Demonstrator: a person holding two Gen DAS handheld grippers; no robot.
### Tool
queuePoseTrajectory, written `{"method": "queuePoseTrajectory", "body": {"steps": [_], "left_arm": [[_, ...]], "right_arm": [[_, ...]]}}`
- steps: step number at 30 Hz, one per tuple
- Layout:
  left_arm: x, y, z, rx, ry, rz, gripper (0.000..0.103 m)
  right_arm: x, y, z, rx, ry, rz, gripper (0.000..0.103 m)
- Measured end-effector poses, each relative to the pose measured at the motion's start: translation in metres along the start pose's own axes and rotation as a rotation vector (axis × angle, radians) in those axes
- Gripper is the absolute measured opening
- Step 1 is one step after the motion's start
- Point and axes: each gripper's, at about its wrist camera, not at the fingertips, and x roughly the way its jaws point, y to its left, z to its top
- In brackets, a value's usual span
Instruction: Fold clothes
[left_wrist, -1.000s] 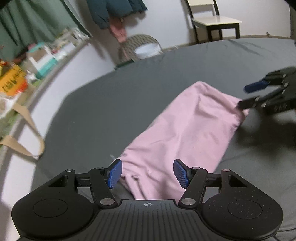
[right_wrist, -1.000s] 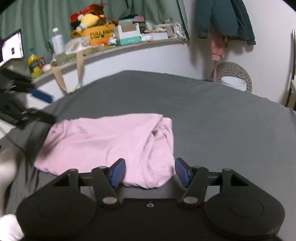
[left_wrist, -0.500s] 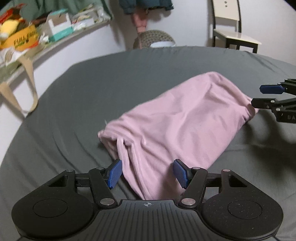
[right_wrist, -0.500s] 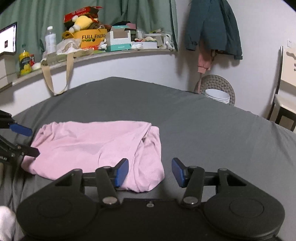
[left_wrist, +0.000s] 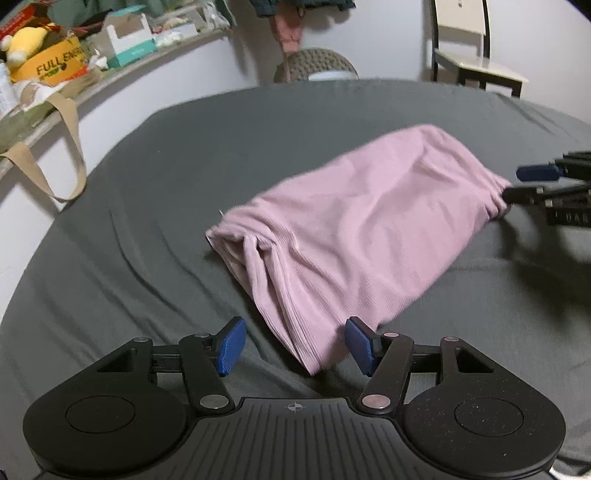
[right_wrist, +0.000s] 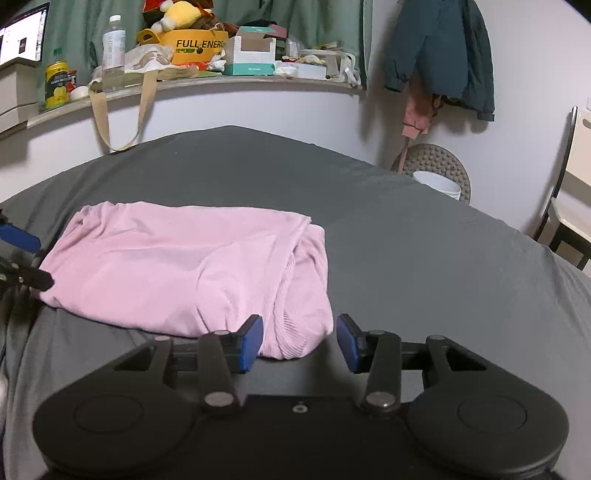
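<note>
**Hand-held grippers bracket both ends of the pink garment on the bed**

Left hand-held gripper (left_wrist: 293, 345) is spread, its blue pads standing either side of the near corner of the pink garment (left_wrist: 354, 225) without pressing on it; that corner of ribbed cloth pokes between the pads. Right hand-held gripper (right_wrist: 300, 341) sits at the opposite short end, where the rolled ribbed edge bulges toward it. Its jaws have just been closing, and the cloth lies between them, yet a gap shows on the right pad's side, so no pinch is made yet.

The garment lies as a partly folded, oblong bundle on the bed (right_wrist: 406, 236), roughly mid-sheet, well apart from the far edge by the cluttered shelf (right_wrist: 221, 79) and from the edge nearest the chair (left_wrist: 476, 59). Its long axis runs between the two tools, which is likely why each is placed at a short end: taking both ends together would let the person lift or double the bundle evenly, not drag it across the grey sheet.

Both tools tip downward toward the mattress, a posture that suits scooping under several soft layers. My reading is that the current step is securing the two end grips before another fold. The risk is catching only the top layer, leaving the lower layers behind.
</note>
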Motion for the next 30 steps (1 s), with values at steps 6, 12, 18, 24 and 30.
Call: {"method": "queuePoseTrajectory", "body": {"steps": [6, 12, 18, 24, 30], "left_arm": [[0.002, -0.001, -0.001, 0.015, 0.015, -0.011, 0.05], [0.006, -0.002, -0.001, 0.016, 0.034, -0.043, 0.02], [0.004, -0.002, -0.001, 0.051, 0.033, -0.03, 0.005], [0.005, 0.004, -0.005, 0.056, 0.031, 0.009, 0.005], [0.004, 0.009, -0.002, 0.023, 0.0, -0.01, 0.012]], "right_arm": [[0.004, -0.006, -0.001, 0.035, 0.021, 0.01, 0.038], [0.007, -0.008, -0.002, 0.037, 0.034, 0.021, 0.033], [0.009, -0.009, -0.001, 0.042, 0.047, 0.049, 0.015], [0.004, -0.019, 0.0, 0.085, 0.053, 0.077, 0.005], [0.004, -0.035, 0.001, 0.145, 0.048, 0.024, 0.004]]}}
